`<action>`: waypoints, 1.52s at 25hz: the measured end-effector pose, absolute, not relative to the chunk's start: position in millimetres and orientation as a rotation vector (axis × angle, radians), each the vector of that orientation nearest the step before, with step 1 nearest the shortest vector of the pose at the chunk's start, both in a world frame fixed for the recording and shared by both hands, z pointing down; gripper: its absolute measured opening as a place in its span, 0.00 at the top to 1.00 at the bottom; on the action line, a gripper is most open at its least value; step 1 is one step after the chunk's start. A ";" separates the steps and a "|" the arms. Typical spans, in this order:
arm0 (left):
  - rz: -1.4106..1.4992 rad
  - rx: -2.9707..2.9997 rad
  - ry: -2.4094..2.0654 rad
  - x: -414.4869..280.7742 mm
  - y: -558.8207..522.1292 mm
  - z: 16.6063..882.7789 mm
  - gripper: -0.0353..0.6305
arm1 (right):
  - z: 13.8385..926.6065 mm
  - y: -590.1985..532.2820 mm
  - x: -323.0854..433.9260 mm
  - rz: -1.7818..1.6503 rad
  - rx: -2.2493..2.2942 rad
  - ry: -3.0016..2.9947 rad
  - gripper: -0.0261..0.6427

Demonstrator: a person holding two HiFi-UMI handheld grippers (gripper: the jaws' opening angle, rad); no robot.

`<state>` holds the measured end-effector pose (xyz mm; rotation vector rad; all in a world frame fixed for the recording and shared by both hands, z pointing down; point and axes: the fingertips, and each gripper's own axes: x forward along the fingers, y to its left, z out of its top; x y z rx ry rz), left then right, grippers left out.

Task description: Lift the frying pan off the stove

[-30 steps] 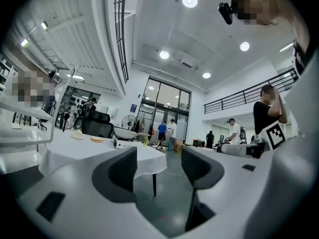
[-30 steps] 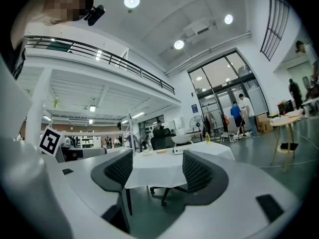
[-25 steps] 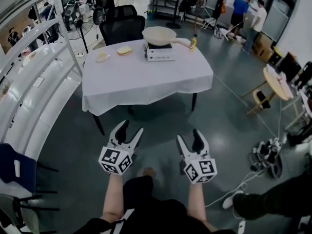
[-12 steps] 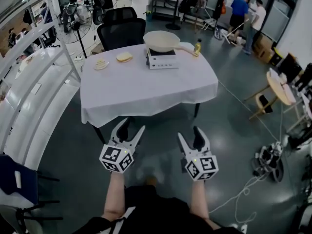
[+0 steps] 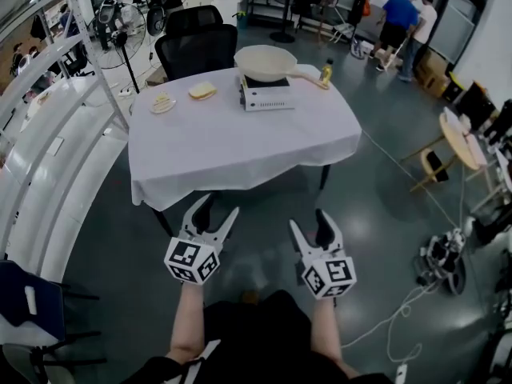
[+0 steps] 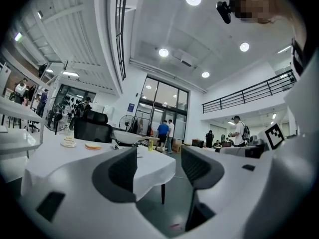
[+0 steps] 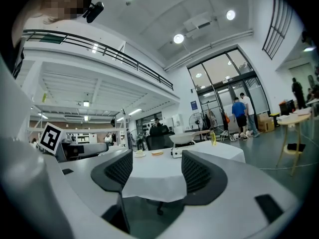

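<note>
At 12 o'clock on the table (image 5: 240, 146), what's seen?

Frying pan (image 5: 264, 59) is seen sat on the stove (image 5: 266, 94), at the far edge, approx. centre. Pan's cream-white, round, deep-sided. Its pale handle is pointed to 3 o'clock, tip near a yellow bottle (image 5: 326, 72).

Stove & the rest?

Stove's a small white box w/ a dark top, and the pan is touching it. At 9 o'clock from it, a bread-like piece (image 5: 202, 91) and a plate (image 5: 163, 103) are laid on the white cloth. A black chair (image 5: 196, 42) is set behind the table.

Grippers?

Both are held low at 6 o'clock, well apart from the table, pointed twd it. Left gripper (image 5: 216, 208): fingers are spread wide, only table edge & floor seen btwn them. Right gripper (image 5: 309, 221): same, spread wide, w/ the cloth's hanging edge framed in the gap. The pan is touched by neither.
</note>
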<state>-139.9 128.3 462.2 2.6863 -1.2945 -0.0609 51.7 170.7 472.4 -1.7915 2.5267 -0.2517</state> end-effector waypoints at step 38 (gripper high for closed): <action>-0.047 2.629 -1.424 -53.8 -134.8 454.2 0.55 | 452.9 -125.6 114.8 -0.264 -1.576 2.656 0.51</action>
